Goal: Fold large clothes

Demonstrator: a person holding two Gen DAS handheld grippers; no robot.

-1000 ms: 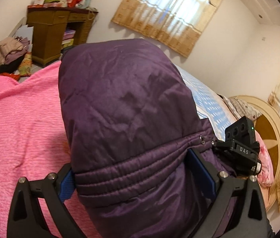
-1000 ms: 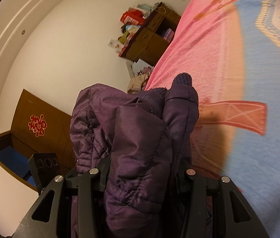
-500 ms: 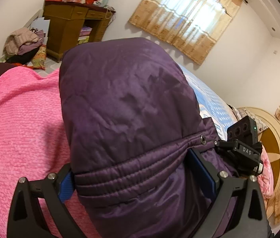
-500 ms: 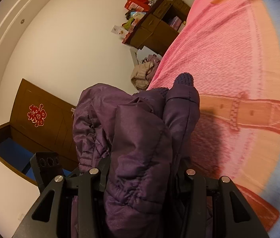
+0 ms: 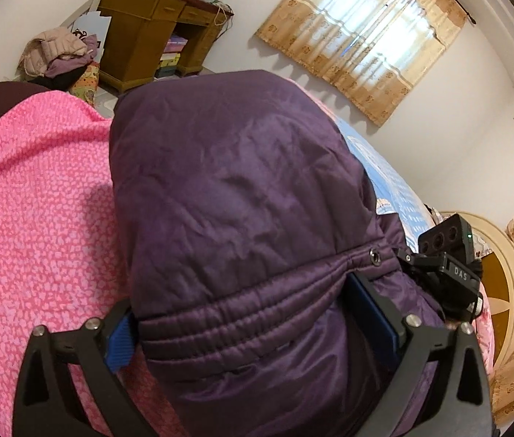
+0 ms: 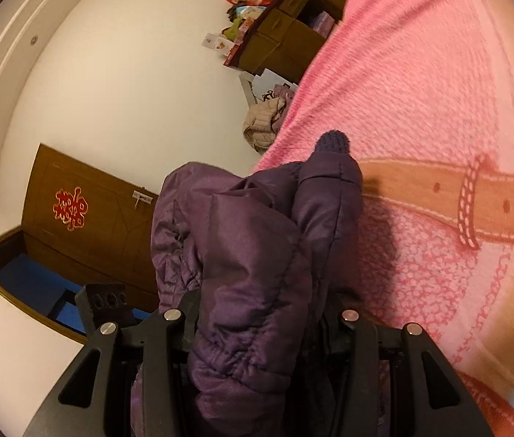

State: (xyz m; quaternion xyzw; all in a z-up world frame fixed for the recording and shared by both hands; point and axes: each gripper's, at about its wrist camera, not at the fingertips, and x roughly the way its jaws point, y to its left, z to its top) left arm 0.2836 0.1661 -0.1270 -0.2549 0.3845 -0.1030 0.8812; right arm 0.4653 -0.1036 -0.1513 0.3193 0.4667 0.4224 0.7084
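A purple padded jacket (image 5: 235, 196) fills the left wrist view, held above the pink bed blanket (image 5: 27, 218). My left gripper (image 5: 253, 313) is shut on its quilted hem, blue pads pressing both sides. My right gripper (image 6: 260, 324) is shut on a bunched part of the same jacket (image 6: 257, 240); a knit cuff (image 6: 331, 142) sticks up beyond it. The right gripper's black body (image 5: 453, 269) shows at the right of the left wrist view. The jacket's lower part is hidden.
A wooden desk (image 5: 155, 43) with boxes on top stands by the far wall, a pile of clothes (image 5: 56, 54) on the floor beside it. Curtained window (image 5: 366, 36) beyond the bed. A brown door (image 6: 86, 218) shows at left in the right wrist view.
Both grippers keep their hold on the jacket. The room has shifted in both views: the desk moved right in the left view, and the blanket's belt pattern slid across the right view.
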